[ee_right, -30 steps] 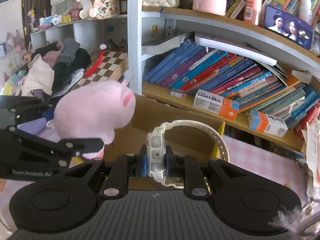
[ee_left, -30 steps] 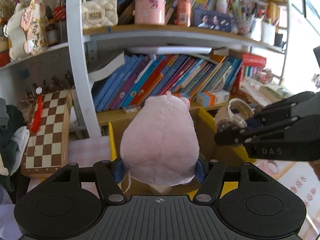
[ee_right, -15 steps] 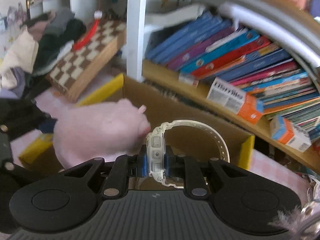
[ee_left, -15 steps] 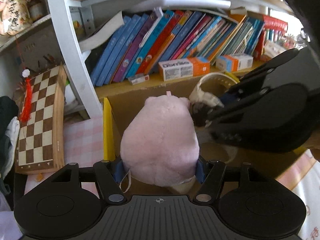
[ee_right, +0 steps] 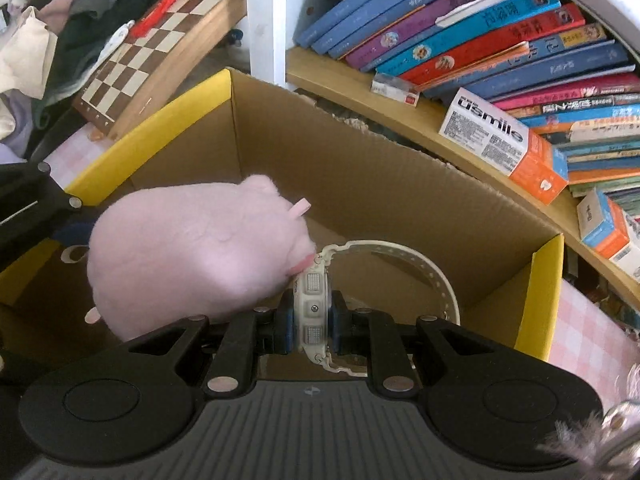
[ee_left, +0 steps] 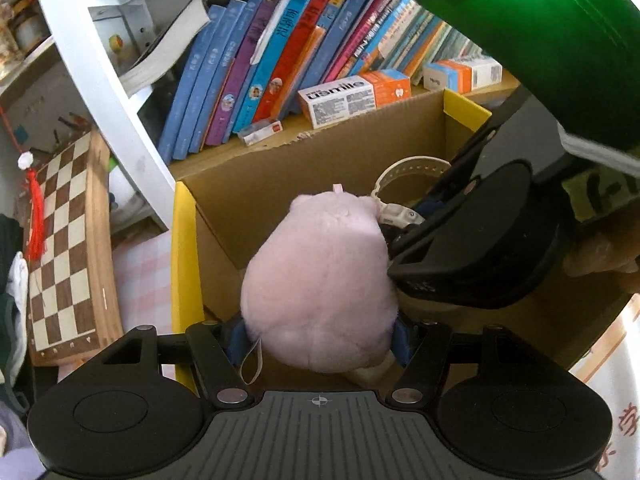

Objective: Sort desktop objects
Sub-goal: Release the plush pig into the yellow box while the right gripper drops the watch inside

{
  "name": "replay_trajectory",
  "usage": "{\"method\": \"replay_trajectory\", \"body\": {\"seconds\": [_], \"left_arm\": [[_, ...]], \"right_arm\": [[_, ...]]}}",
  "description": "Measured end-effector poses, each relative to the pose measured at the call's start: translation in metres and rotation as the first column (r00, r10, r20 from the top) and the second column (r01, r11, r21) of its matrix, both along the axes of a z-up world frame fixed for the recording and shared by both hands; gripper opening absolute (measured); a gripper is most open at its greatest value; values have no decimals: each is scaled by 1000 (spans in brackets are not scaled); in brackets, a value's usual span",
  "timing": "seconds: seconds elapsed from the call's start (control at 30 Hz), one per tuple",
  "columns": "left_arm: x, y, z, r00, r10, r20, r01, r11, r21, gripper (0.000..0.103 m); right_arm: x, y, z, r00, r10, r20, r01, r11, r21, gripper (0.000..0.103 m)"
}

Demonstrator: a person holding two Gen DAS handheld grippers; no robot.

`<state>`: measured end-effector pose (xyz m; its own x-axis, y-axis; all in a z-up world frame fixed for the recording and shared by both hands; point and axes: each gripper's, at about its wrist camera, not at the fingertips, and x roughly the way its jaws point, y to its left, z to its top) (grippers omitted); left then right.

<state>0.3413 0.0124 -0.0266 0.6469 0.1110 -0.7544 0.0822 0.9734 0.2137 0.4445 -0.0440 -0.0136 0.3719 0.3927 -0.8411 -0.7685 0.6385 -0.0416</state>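
Hanging inside cardboard box [ee_right: 400, 184]: gripped plush pig [ee_right: 192, 252], white watch [ee_right: 314, 308].

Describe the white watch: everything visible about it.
The white watch looks like a plastic digital model with a chunky case and a perforated strap curving into a closed loop behind it. It stands on edge, its case clamped by the right tongs over the open cardboard box. The pink plush toy presses against its upper left.

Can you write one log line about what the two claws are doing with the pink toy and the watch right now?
left claw: shut on pink plush toy | right claw: shut on white watch | both over cardboard box | not released
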Motion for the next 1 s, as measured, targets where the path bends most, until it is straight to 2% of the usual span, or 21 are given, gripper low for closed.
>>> {"method": "replay_trajectory", "body": {"seconds": [0.2, 0.27, 0.33, 0.37, 0.63, 0.73, 1.0], "left_arm": [[3, -4, -2, 1000, -3, -10, 3, 1000, 18, 74], [3, -4, -1, 1000, 1, -9, -1, 1000, 24, 75], [1, -4, 1, 1000, 6, -3, -6, 1000, 28, 77], [-1, -3, 4, 1000, 6, 8, -7, 999, 31, 78], [-28, -6, 40, 993, -27, 119, 25, 1000, 13, 84], [-38, -7, 52, 988, -28, 155, 28, 1000, 2, 84], [-70, -5, 77, 972, -36, 232, 42, 999, -19, 87]], "right_arm": [[4, -2, 0, 1000, -11, -14, 11, 1000, 12, 19], [4, -2, 0, 1000, -13, -10, 13, 1000, 13, 25], [3, -4, 2, 1000, -12, 8, 12, 1000, 16, 44], [2, -5, 5, 1000, -12, 21, 12, 1000, 22, 46], [-16, -29, 34, 999, -54, 3, 53, 988, 145, 50], [-27, -39, 49, 998, -65, 17, 61, 980, 191, 59], [-56, -57, 78, 994, -86, 63, 68, 966, 248, 63]]}}
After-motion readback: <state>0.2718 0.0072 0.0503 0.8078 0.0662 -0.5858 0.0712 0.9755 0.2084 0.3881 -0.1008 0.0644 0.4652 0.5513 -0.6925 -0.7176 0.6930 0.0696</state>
